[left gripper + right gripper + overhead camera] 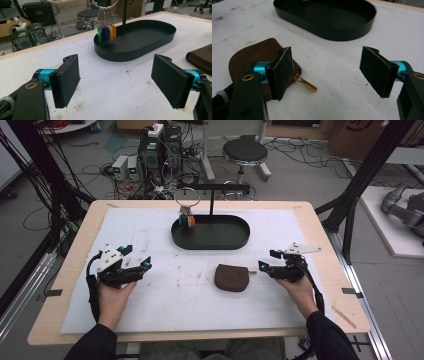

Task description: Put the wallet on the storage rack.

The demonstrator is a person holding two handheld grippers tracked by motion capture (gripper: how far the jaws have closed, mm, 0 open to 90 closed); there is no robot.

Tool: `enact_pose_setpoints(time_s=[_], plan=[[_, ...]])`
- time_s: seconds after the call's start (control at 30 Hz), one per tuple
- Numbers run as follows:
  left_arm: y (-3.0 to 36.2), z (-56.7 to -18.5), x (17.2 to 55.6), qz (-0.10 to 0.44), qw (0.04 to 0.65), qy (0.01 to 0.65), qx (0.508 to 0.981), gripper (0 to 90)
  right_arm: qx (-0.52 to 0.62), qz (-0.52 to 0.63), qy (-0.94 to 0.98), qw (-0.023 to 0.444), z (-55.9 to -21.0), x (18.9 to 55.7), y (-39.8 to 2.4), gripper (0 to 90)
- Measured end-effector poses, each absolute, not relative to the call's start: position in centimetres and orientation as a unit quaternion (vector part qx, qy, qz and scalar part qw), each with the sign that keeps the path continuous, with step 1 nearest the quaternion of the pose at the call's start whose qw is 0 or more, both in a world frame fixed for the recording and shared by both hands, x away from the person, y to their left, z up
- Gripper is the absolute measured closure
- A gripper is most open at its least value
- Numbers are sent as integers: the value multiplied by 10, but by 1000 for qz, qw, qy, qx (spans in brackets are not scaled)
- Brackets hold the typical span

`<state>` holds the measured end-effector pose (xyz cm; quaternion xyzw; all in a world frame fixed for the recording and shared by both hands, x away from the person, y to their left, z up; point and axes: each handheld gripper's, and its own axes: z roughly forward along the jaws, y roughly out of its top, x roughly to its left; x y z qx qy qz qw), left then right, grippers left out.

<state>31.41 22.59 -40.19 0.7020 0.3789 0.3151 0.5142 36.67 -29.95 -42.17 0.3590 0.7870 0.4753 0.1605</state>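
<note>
A brown zip pouch [232, 277] lies flat on the white mat, in front of the black oval tray [210, 243]. Its gold zip pull [307, 85] points away from it, just past my right gripper's near jaw. My right gripper [267, 261] rests to the pouch's right, open, with nothing between its jaws [329, 75]. My left gripper [135, 257] rests on the mat's left side, open and empty [120, 80]. A key ring with coloured tags [107, 32] hangs from a black stand into the tray's left end.
The stand's black post [212, 202] rises behind the tray [140, 47]. The pouch's edge [201, 58] shows at the right of the left gripper view. A stool [244, 152], computers and cables sit on the floor beyond the table. The wooden table edge [200, 336] borders the mat.
</note>
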Motion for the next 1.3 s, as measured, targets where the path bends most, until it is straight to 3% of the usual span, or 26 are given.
enact_pose_setpoints(time_s=[0.3, 0.63, 0.7, 0.77, 1.1, 1.3], plan=[[227, -402, 311, 317, 511, 377, 705, 227, 340, 443, 821, 118, -436, 379, -261, 388], [217, -398, 311, 316, 509, 367, 711, 227, 372, 433, 821, 28, -447, 392, -260, 408], [214, -397, 312, 315, 511, 363, 713, 227, 377, 432, 819, 5, -447, 395, -261, 460], [210, -397, 312, 313, 510, 359, 716, 227, 367, 436, 821, -6, -447, 394, -261, 596], [191, -396, 313, 297, 514, 335, 732, 228, 323, 433, 840, 52, -432, 380, -257, 793], [180, -394, 315, 281, 523, 320, 739, 229, 283, 463, 835, 91, -418, 367, -255, 819]])
